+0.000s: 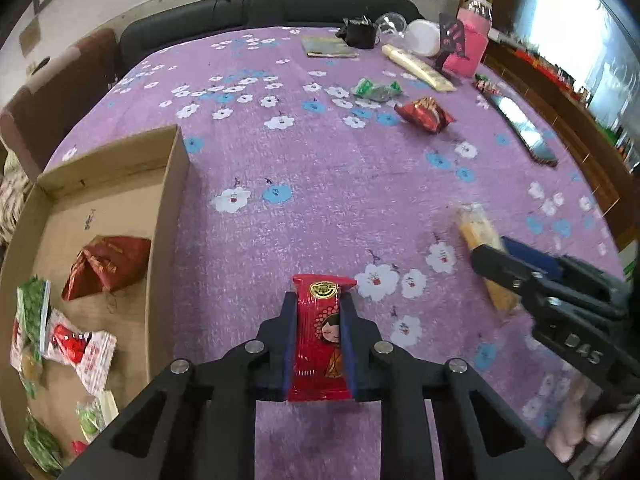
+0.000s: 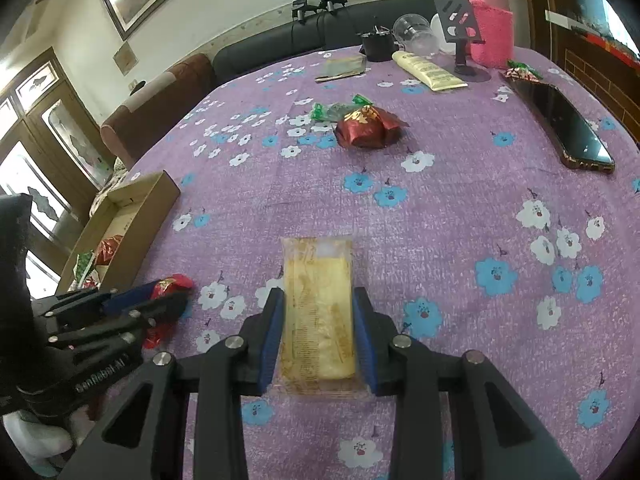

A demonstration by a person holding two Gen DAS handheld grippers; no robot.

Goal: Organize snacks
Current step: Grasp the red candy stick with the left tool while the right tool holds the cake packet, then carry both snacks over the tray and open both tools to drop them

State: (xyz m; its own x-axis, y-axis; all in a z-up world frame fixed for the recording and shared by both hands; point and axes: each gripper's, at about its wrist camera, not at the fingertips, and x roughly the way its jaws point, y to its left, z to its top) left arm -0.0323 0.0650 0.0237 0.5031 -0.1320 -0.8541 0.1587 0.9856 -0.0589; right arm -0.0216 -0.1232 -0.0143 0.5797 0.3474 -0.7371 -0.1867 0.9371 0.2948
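Note:
My left gripper point(image 1: 318, 300) is shut on a red snack packet point(image 1: 318, 336) printed with a cartoon girl, low over the purple flowered tablecloth. My right gripper point(image 2: 318, 294) is shut on a yellow cake bar in clear wrap point(image 2: 318, 308). The right gripper point(image 1: 496, 256) with the yellow bar point(image 1: 478, 228) shows at the right of the left wrist view. In the right wrist view the left gripper point(image 2: 160, 294) appears at the left with the red packet point(image 2: 168, 286). A cardboard box point(image 1: 168, 208) at the left holds several wrapped snacks. A red foil snack point(image 1: 424, 114) and a green-wrapped snack point(image 1: 376, 90) lie further back.
At the far right lie a dark phone point(image 2: 568, 128), a cream tube point(image 2: 430, 72), a pink-sleeved jar point(image 2: 490, 36), a black stand point(image 2: 460, 24), a clear cup point(image 2: 412, 32) and a small booklet point(image 2: 340, 68). A dark sofa point(image 2: 280, 46) runs behind the table.

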